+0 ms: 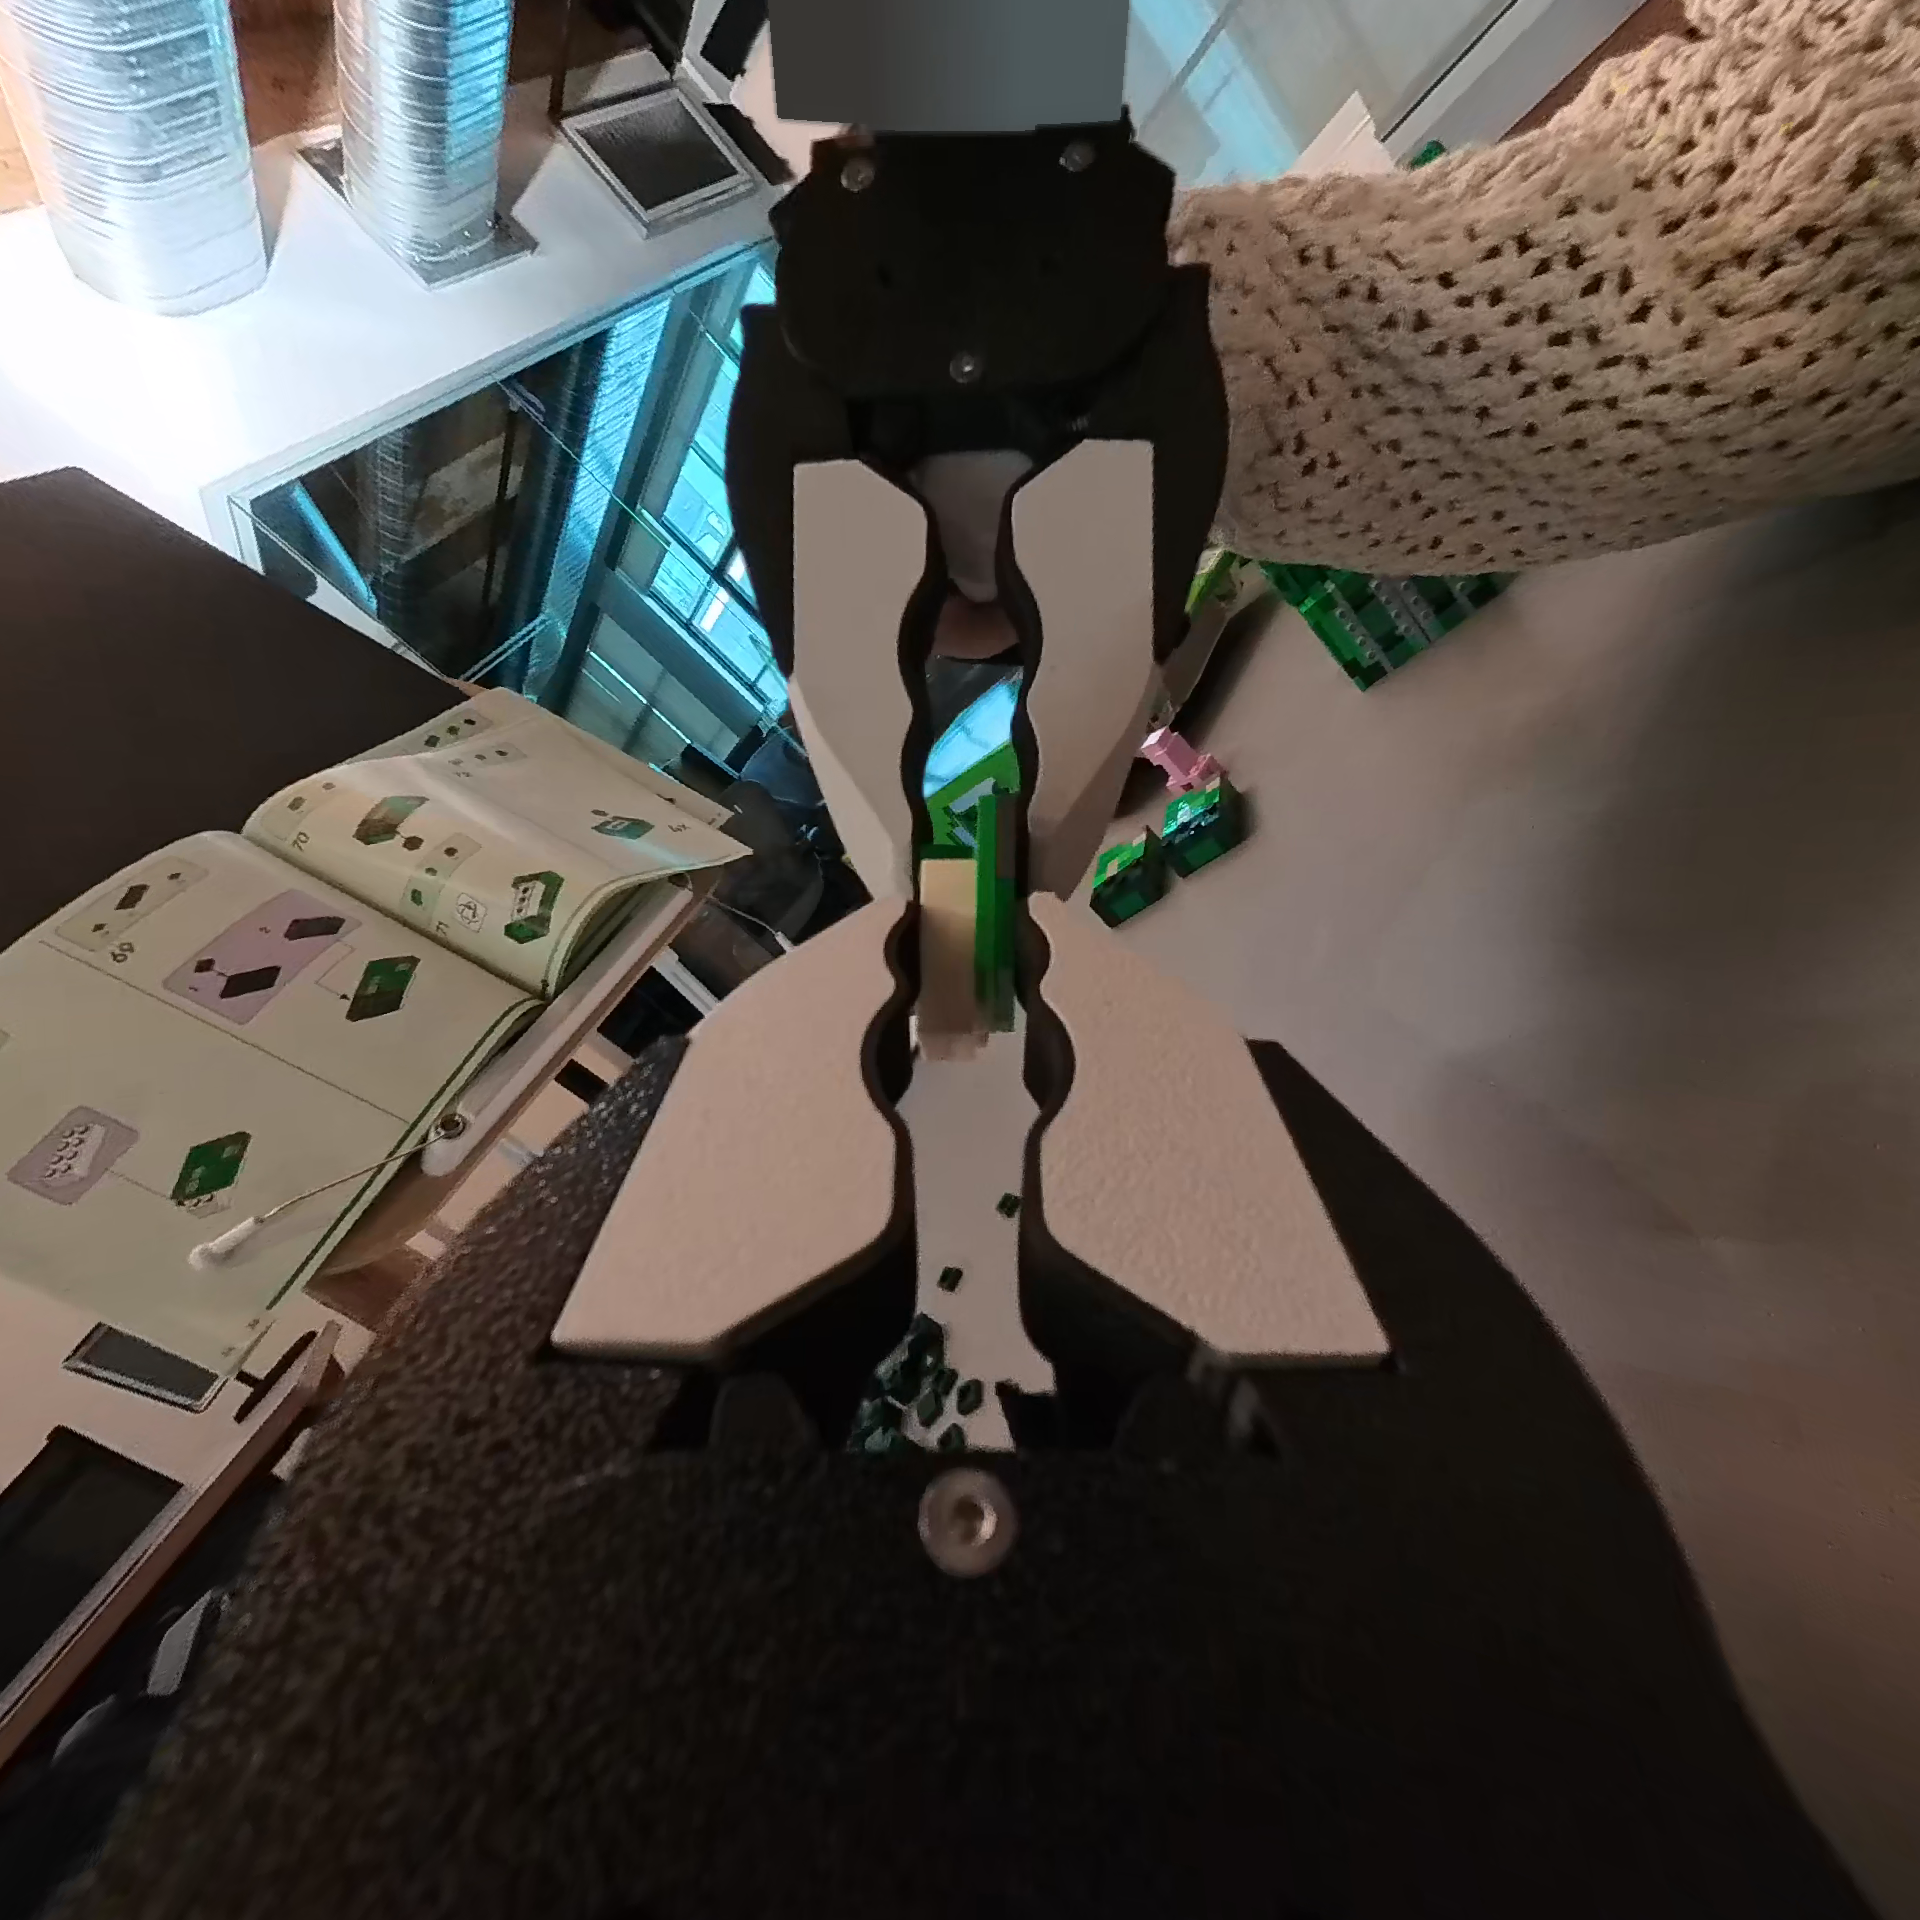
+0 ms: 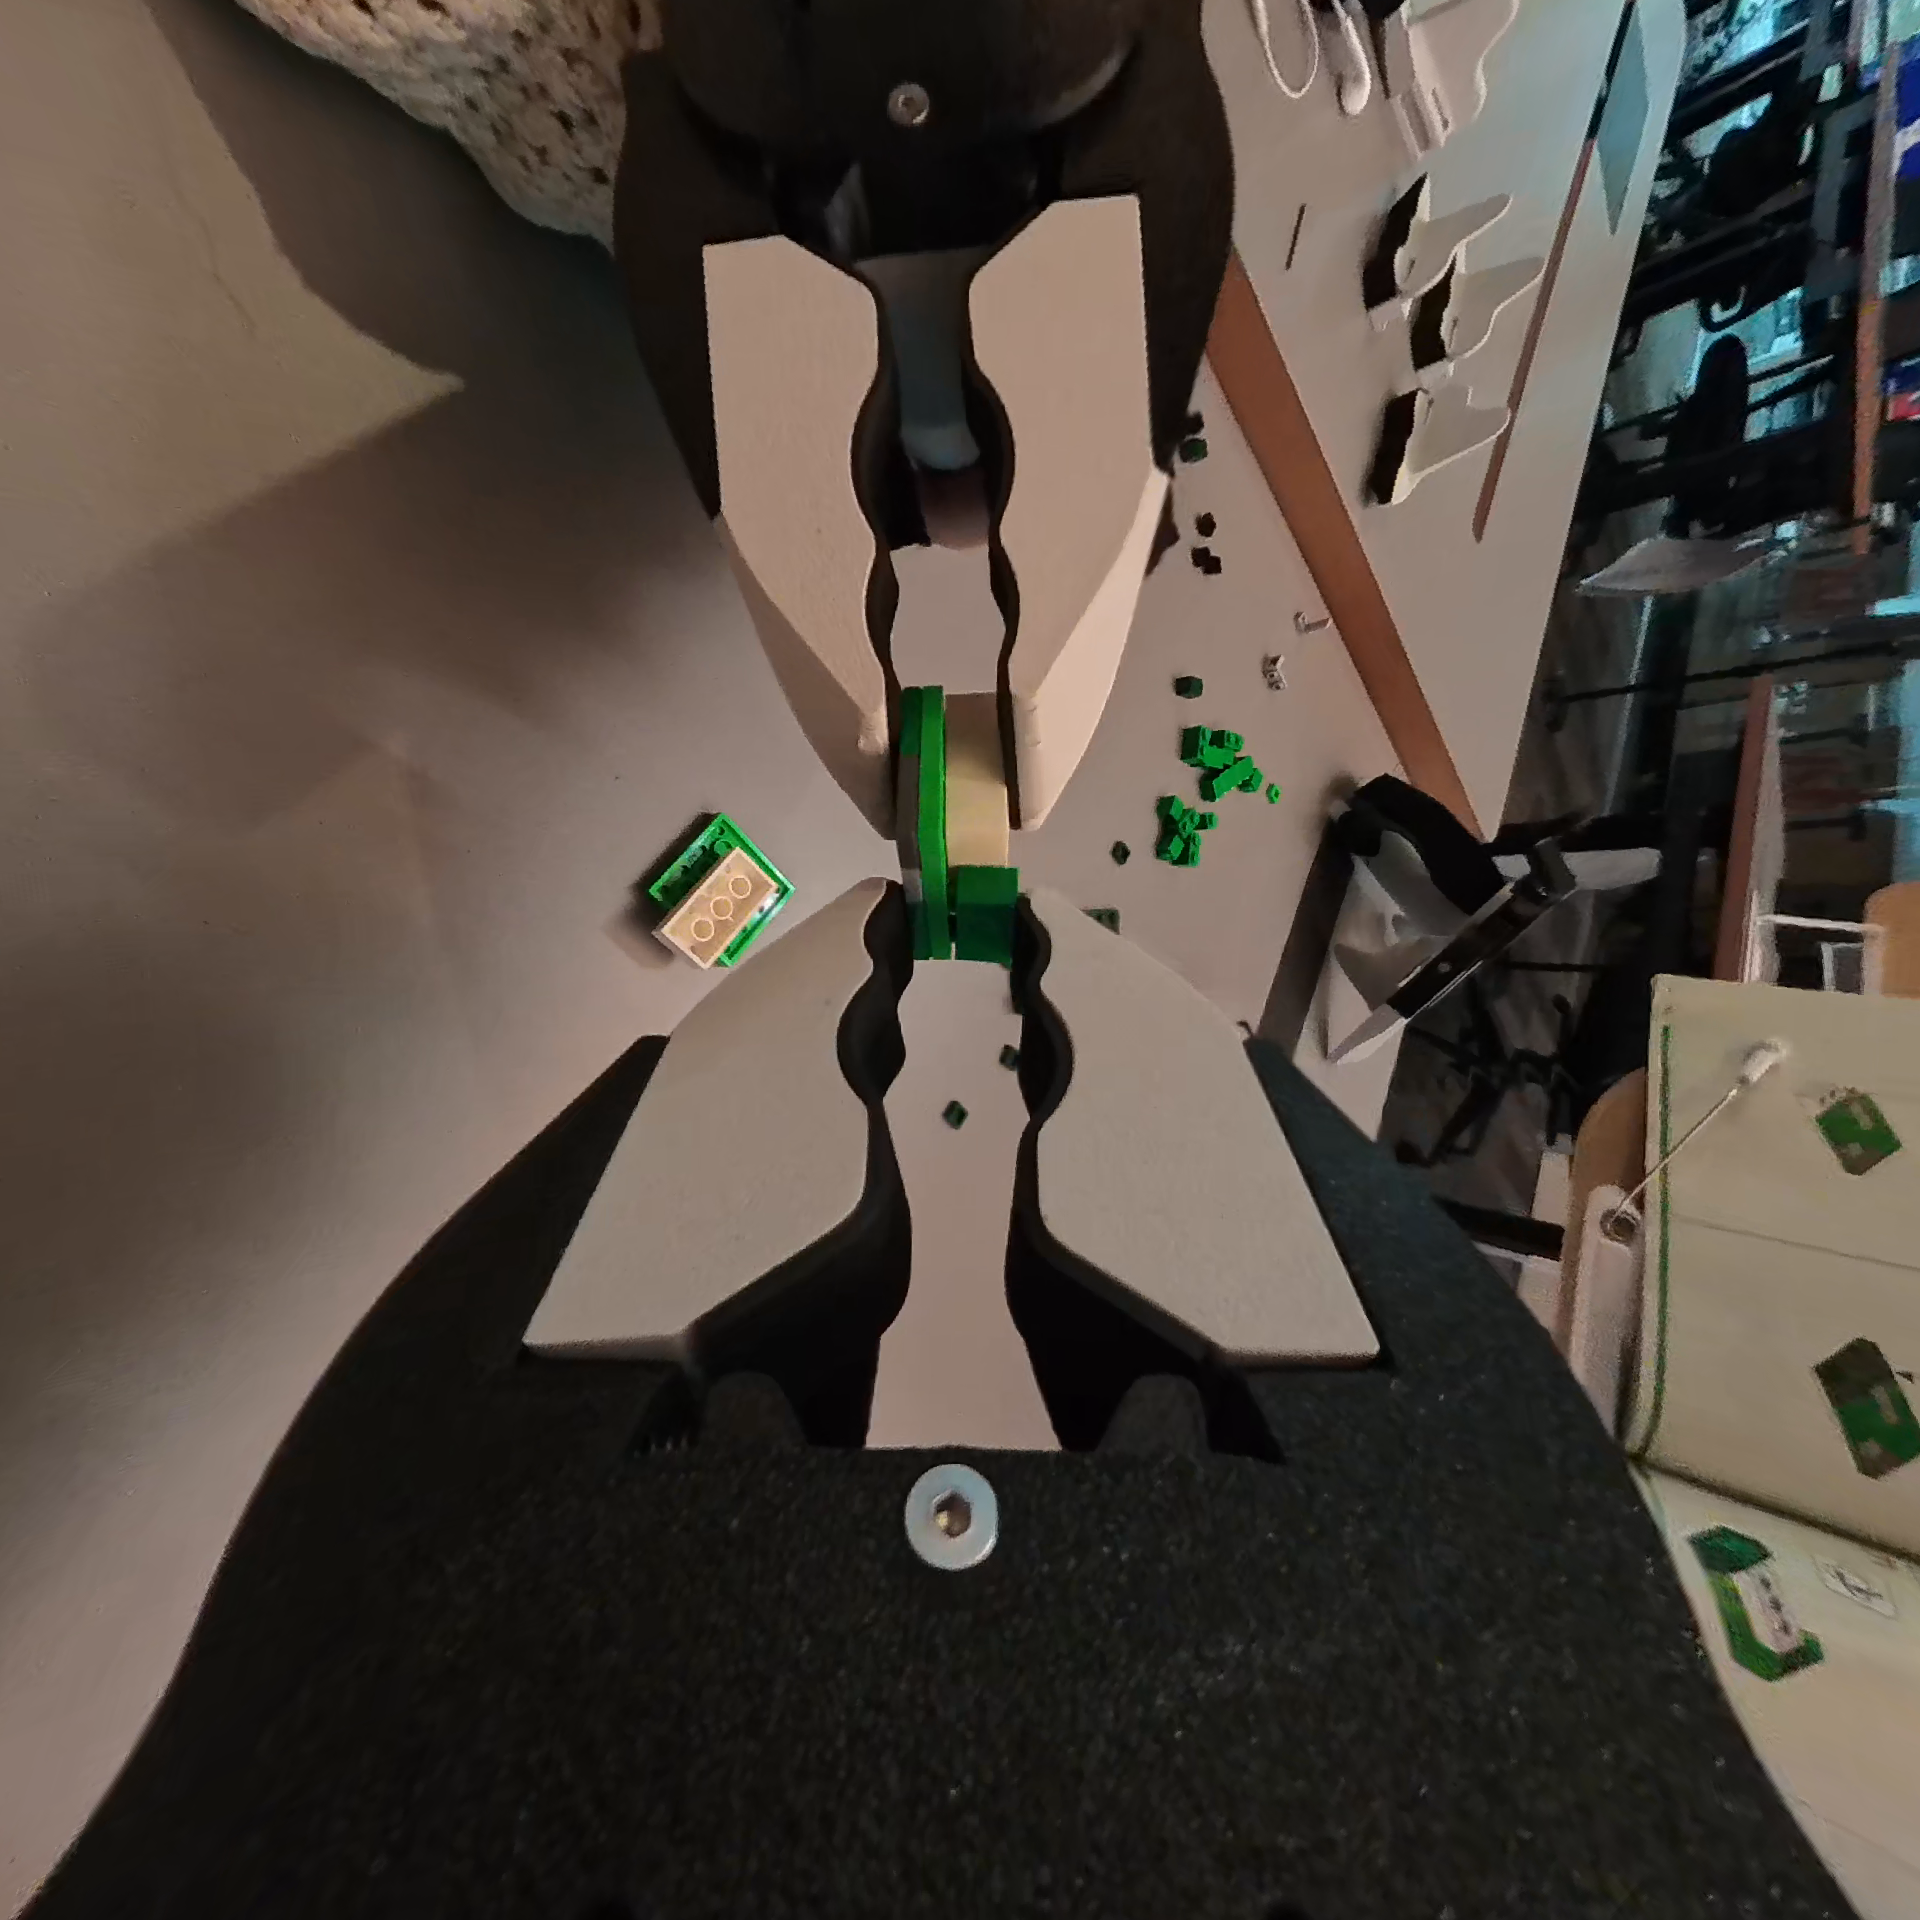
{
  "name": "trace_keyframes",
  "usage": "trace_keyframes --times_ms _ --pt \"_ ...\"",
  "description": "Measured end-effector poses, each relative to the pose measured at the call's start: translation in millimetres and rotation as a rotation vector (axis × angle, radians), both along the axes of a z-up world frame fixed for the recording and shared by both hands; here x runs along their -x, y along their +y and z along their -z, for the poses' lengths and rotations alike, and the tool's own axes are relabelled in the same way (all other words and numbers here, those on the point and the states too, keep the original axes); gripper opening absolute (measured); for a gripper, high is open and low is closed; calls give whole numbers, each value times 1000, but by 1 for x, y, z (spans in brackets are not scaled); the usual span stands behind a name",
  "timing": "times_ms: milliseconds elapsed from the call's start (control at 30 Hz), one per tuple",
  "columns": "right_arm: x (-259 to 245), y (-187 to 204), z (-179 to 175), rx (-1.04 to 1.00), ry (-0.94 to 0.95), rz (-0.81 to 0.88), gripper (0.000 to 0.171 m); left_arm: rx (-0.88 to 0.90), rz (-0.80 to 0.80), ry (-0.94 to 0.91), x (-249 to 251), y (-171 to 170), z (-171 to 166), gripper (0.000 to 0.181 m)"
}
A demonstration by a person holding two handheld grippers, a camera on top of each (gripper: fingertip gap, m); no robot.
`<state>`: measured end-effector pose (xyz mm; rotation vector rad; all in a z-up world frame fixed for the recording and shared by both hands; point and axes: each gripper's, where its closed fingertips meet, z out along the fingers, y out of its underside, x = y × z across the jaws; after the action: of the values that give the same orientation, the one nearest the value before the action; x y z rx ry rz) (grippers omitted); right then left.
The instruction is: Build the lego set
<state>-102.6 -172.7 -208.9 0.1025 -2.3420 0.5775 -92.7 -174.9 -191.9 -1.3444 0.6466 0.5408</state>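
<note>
My two grippers face each other tip to tip above the table. Between them is a small lego assembly: flat green plates (image 2: pixel 923 800) stacked edge-on with a tan brick (image 2: pixel 979 790) and a green brick (image 2: pixel 985 914). My left gripper (image 1: pixel 966 935) is shut on the tan brick (image 1: pixel 943 935) and green plate (image 1: pixel 994 914). My right gripper (image 2: pixel 958 920) is shut on the green end of the same assembly. In the left wrist view the right gripper (image 1: pixel 971 862) comes in from the top; in the right wrist view the left gripper (image 2: pixel 951 805) does.
An open instruction booklet (image 1: pixel 312 987) lies on a stand at the left. A small green and tan sub-build (image 2: pixel 720 891) lies on the table. Loose green pieces (image 2: pixel 1205 790) are scattered to the right. Green builds (image 1: pixel 1174 852) and a larger green-grey build (image 1: pixel 1382 613) stand beyond. A knit sleeve (image 1: pixel 1558 364) reaches in. Both grippers' tips are close together, under 4 cm apart.
</note>
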Motion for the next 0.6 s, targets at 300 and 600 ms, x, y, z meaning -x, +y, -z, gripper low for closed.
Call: trace_keyframes --times_ms 300,600 --pt "0 0 2 -53 36 -26 17 9 12 -13 1 0 1 16" --pt "16 10 6 199 -118 99 37 -25 -230 231 23 5 4 16"
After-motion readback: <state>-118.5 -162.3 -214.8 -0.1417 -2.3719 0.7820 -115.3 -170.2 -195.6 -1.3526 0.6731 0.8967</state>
